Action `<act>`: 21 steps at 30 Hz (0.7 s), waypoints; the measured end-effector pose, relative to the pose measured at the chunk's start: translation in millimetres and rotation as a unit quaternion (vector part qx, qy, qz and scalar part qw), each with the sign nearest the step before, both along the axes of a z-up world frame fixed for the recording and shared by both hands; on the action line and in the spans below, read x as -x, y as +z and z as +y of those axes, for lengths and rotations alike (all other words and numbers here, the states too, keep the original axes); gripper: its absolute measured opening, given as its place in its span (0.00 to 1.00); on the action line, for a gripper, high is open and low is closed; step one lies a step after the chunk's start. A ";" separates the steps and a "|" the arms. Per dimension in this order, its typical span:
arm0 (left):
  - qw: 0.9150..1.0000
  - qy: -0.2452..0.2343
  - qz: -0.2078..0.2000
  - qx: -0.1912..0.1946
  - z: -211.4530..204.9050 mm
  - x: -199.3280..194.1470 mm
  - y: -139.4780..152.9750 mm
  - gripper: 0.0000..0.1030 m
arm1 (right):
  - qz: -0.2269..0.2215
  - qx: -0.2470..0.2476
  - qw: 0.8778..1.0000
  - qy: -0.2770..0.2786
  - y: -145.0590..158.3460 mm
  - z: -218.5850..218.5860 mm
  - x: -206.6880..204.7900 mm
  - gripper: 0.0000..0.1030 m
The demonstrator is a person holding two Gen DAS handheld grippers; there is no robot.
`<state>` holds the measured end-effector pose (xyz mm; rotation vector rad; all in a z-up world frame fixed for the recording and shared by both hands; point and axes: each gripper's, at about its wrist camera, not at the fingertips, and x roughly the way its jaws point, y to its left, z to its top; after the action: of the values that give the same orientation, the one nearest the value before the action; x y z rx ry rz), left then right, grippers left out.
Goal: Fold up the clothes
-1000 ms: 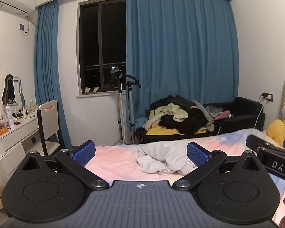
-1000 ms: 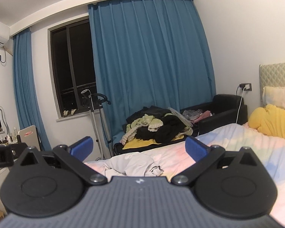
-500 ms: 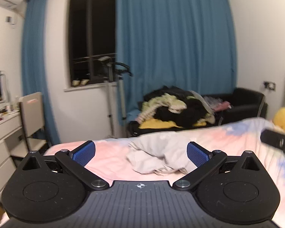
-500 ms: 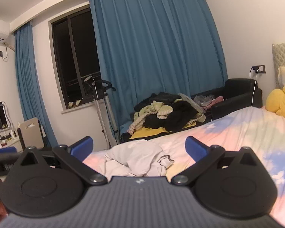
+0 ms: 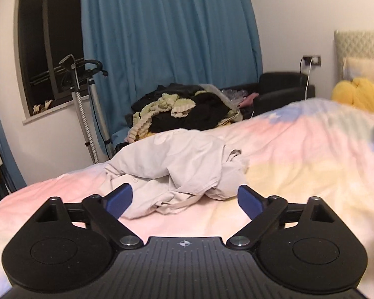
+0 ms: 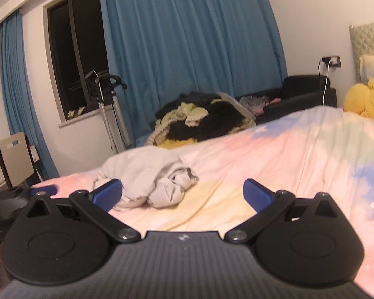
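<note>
Bedroom, night outside the dark window (image 5: 49,47). White walls; full-height blue curtain (image 5: 167,37) covers the far wall beside the window, a second blue panel (image 6: 20,94) hangs on the window's other side. Work surface is a bed (image 5: 299,164) with a pastel pink, yellow and blue cover, rumpled, filling the lower half of both views. Quilted headboard (image 6: 369,39) at the right edge with a pale pillow below it and a yellow plush toy (image 6: 366,102) on the bed near it. Beyond the bed's far edge, a black sofa (image 5: 281,87) against the curtain, heaped with dark and pale-green clothes (image 5: 182,109). A garment steamer stand (image 5: 84,94) stands beneath the window. Wall socket (image 5: 311,61) above the sofa arm with a white cable plugged in. A chair back (image 6: 13,157) shows at far left in the right wrist view. The task's thing, a crumpled light-grey garment (image 5: 177,167), lies unfolded on the bed near its foot end. Left gripper (image 5: 184,198): jaws wide, just been closing slightly, the garment's near edge just ahead of the blue pads, nothing gripped. Right gripper (image 6: 183,191): jaws wide, empty, the garment beside its left pad.
</note>
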<state>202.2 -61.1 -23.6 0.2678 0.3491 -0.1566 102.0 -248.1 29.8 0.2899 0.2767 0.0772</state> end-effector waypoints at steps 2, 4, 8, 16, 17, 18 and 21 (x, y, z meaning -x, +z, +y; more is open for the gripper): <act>1.000 -0.010 0.001 -0.006 -5.8 -28.6 -14.8 0.83 | 0.002 -0.013 1.000 0.007 -8.5 -1.7 -8.1 1.00; 1.000 -0.026 0.016 -0.004 -11.4 -57.7 -27.5 0.83 | 0.001 -0.009 1.000 0.019 -16.3 -1.9 -16.1 1.00; 0.999 -0.022 0.038 -0.020 -23.6 -102.8 -54.0 0.68 | 0.009 0.004 0.999 0.045 -34.6 2.2 -32.7 1.00; 0.996 -0.041 0.038 0.067 -0.5 -107.5 -28.7 0.08 | 0.028 0.002 0.998 0.062 -70.9 6.0 -61.5 1.00; 0.996 -0.044 0.032 0.073 3.0 -99.0 -17.0 0.08 | 0.027 -0.003 0.998 0.065 -72.7 5.0 -62.9 1.00; 0.995 -0.047 0.029 0.084 7.6 -90.8 -4.8 0.08 | 0.027 -0.008 0.997 0.068 -74.5 3.9 -64.3 1.00; 0.991 -0.058 0.023 0.117 24.8 -54.4 34.3 0.08 | 0.016 0.000 0.998 0.069 -74.9 5.0 -59.9 1.00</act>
<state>256.6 -36.3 10.6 0.0531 0.3576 -0.3161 162.0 -243.0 -45.0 0.2721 0.3278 0.2083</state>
